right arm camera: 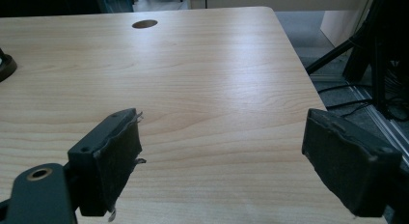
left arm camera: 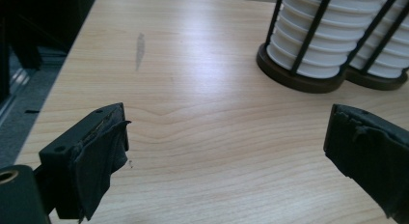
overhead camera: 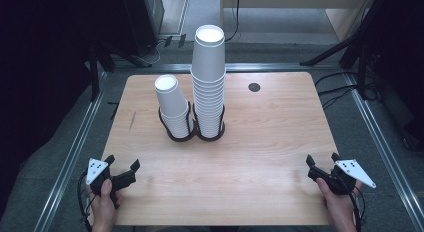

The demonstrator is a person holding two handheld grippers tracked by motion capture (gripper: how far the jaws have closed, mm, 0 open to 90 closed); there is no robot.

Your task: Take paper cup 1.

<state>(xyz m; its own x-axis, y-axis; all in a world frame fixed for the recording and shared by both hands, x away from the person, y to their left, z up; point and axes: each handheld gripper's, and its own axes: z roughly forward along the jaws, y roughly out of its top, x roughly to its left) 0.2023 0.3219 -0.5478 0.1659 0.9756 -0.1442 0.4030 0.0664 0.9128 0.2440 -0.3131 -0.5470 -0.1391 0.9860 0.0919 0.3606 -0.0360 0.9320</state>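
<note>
Pale wood-grain tabletop (overhead camera: 260,157) fills the scene, with grey floor and dark stands around it; at its near edge the left gripper (overhead camera: 121,168) rests in the person's left hand (overhead camera: 104,204), jaws spread wide and holding nothing, as the left gripper view confirms (left arm camera: 226,137); at the near right corner the right gripper (overhead camera: 322,163) sits likewise released, jaws well apart over bare wood (right arm camera: 222,151); farther in, left of centre, stands a black wire double cup holder (overhead camera: 196,133) with two upright stacks of white paper cups touching side by side: the shorter stack (overhead camera: 171,104) on the left, the taller stack (overhead camera: 208,77) on the right; both lie ahead and rightward of the left gripper, ahead and well leftward of the right; the left gripper appears the nearer, especially to the shorter stack, whose long axis runs vertical, so a reach would likely go forward and in from the side; beyond, a dark round grommet hole (overhead camera: 254,87) marks the far right.
</note>
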